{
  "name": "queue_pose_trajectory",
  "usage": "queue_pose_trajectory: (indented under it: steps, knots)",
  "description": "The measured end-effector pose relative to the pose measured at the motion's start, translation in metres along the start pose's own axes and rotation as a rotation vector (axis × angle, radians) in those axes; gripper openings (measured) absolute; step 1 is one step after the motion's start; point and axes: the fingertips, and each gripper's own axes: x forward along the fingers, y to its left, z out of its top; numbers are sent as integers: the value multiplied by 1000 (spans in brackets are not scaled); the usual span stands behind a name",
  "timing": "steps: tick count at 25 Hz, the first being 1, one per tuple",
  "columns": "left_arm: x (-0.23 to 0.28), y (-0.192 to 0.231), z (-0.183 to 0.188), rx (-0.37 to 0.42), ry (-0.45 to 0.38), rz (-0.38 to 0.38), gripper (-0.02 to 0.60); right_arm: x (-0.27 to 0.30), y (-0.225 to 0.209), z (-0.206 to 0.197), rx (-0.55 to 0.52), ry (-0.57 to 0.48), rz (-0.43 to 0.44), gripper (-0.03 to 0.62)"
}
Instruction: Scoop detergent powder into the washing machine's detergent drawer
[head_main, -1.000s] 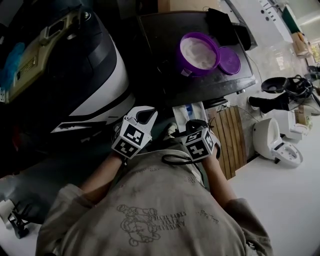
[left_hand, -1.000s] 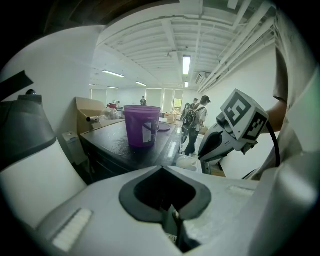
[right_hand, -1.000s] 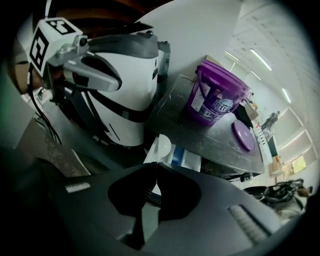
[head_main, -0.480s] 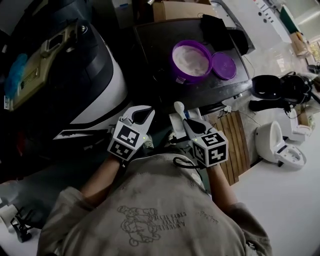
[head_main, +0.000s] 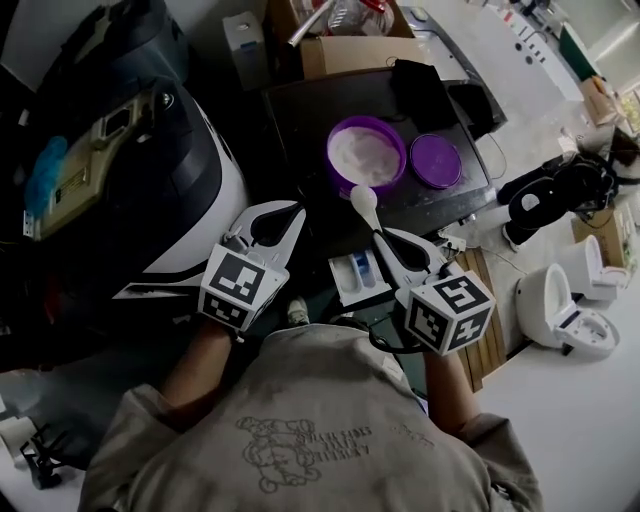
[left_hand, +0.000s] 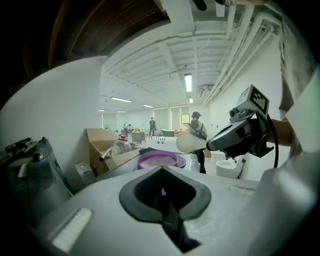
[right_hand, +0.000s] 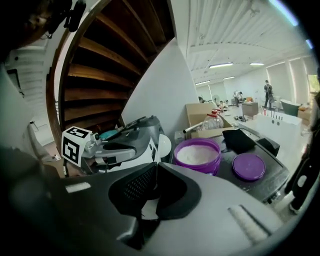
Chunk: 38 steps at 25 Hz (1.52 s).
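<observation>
Spill risk on carry
Right claw (head_main: 380, 238) grips white plastic spoon (head_main: 363, 198) beside round purple tub (head_main: 330, 165); left claw (head_main: 296, 210) closed, empty. Any tilt would dump powder (head_main: 366, 155).

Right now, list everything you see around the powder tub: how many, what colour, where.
Round plastic tub of white powder: one, purple, open, on the dark worktop.
Round lid: one, purple, flat, right of the tub.
Detergent drawer: one, white and blue, open, between the grippers.
Cardboard box: one, brown, behind the tub.
Plastic scoop: one, white, just before the tub's rim.
Left gripper: one, jaws together, empty.
Right gripper: one, shut on the scoop.
</observation>
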Motion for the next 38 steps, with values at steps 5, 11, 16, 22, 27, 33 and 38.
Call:
queue_pose_trajectory:
  steps: [5, 11, 16, 22, 27, 33, 38]
  knots:
    - [2, 3, 40, 25, -57, 33, 0, -9, -13, 39, -27, -78, 15, 35]
    - [7, 8, 68, 54, -95, 69, 0, -7, -29, 78, -71, -147, 24, 35]
    - [7, 23, 82, 28, -123, 125, 0, -8, -44, 103, -106, -195, 1, 35]
    - [-1, 41, 90, 10, -135, 192, 0, -12, -58, 121, -133, -240, -25, 35]
    - [-12, 53, 92, -12, -151, 258, 0, -15, -66, 124, -158, -253, -48, 35]
    - [-22, 58, 88, -23, -146, 305, 0, -15, -69, 129, -166, -266, -52, 35]
    - [-25, 60, 87, -28, -146, 318, 0, -13, -71, 131, -167, -275, -59, 35]
